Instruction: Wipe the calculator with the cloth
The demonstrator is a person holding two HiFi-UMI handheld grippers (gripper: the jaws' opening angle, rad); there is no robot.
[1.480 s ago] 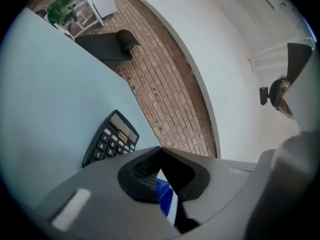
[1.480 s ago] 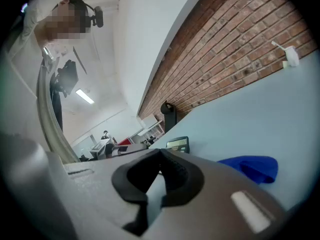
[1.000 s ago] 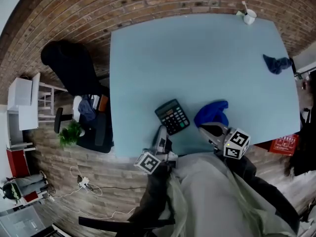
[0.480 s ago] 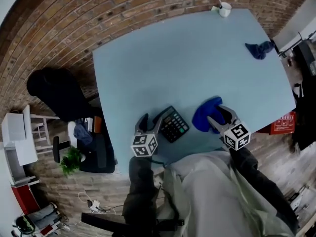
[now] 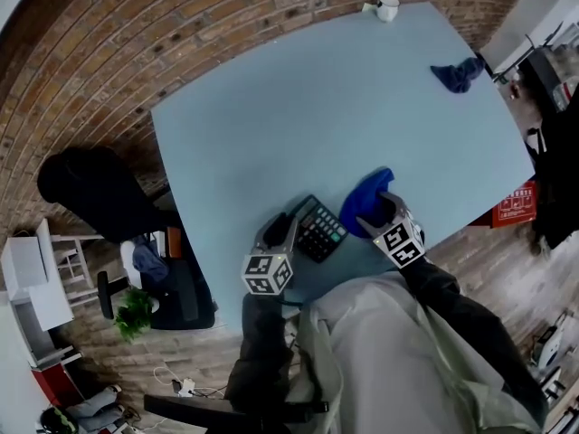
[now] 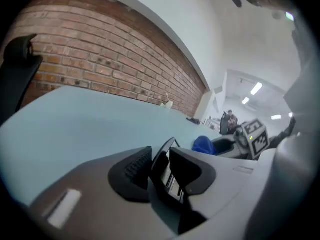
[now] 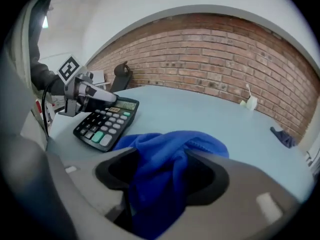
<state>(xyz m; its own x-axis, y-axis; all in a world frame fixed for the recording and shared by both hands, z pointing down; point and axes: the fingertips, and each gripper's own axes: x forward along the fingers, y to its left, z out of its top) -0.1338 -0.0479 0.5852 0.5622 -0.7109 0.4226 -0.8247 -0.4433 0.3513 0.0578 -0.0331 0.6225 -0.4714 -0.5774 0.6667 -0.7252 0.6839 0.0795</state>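
A black calculator (image 5: 318, 227) lies near the front edge of the light blue table (image 5: 317, 107), with a bright blue cloth (image 5: 362, 202) bunched just right of it. My left gripper (image 5: 282, 227) is at the calculator's left corner. Its jaws have just been closing, and in the left gripper view the calculator (image 6: 171, 178) fills the gap of that gripper (image 6: 160, 166). My right gripper (image 5: 380, 208) reaches into the cloth. Its jaws (image 7: 160, 176) have just been opening and stand wide, with the cloth (image 7: 165, 154) heaped loosely between them. The calculator (image 7: 107, 124) lies to their left.
A second, darker blue cloth (image 5: 457, 73) lies at the table's far right. A white mug (image 5: 387, 7) stands at the far edge. A black office chair (image 5: 86, 183) stands left of the table, a red box (image 5: 517, 202) on the floor at its right.
The left gripper has moved from the table's front edge onto the calculator's left corner. The right gripper has come down over the blue cloth. The head view has swung, shifting the table.
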